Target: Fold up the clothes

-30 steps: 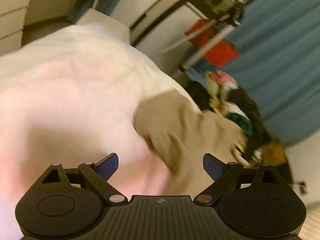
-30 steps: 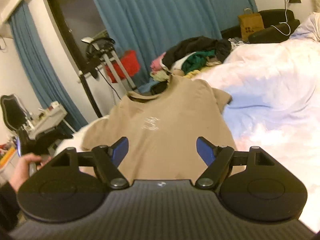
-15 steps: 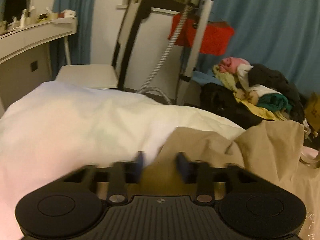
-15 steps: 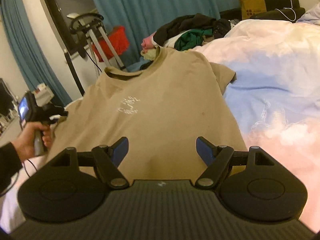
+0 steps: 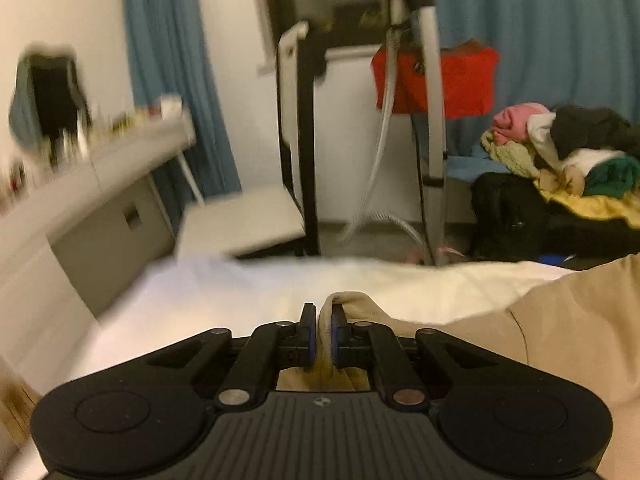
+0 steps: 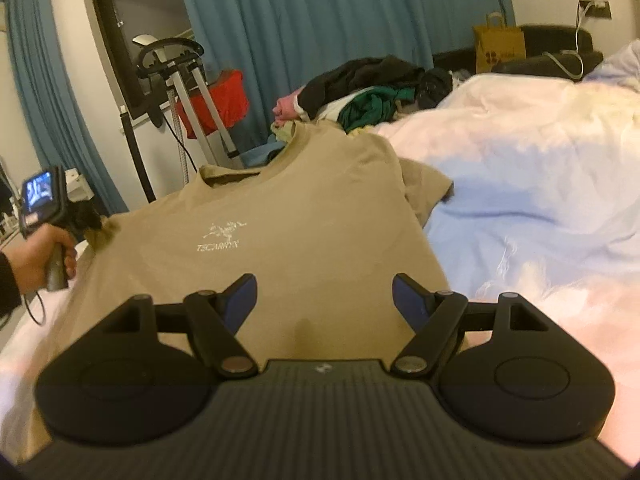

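A tan T-shirt (image 6: 280, 208) with a white chest print lies face up and spread on the white duvet (image 6: 520, 184). In the left wrist view my left gripper (image 5: 322, 312) pinches a fold of the tan T-shirt (image 5: 540, 320) at its left sleeve edge; the jaws are opening slightly, with the cloth still pressed between the pads. The right wrist view shows that same left gripper (image 6: 94, 220), held by a hand (image 6: 40, 256), at the sleeve. My right gripper (image 6: 324, 300) hovers open over the shirt's lower part, with nothing between its fingers.
A pile of mixed clothes (image 6: 372, 92) lies beyond the shirt's collar, also the clothes pile (image 5: 560, 152). A garment steamer stand (image 5: 432, 120) and a red bag (image 5: 440, 80) stand by the blue curtain. A white desk (image 5: 100, 184) is at left. A paper bag (image 6: 498, 46) sits far back.
My left gripper rolled level, swung to the shirt's sleeve edge and closed on it. The right gripper sank closer to the shirt's lower part and stayed open.
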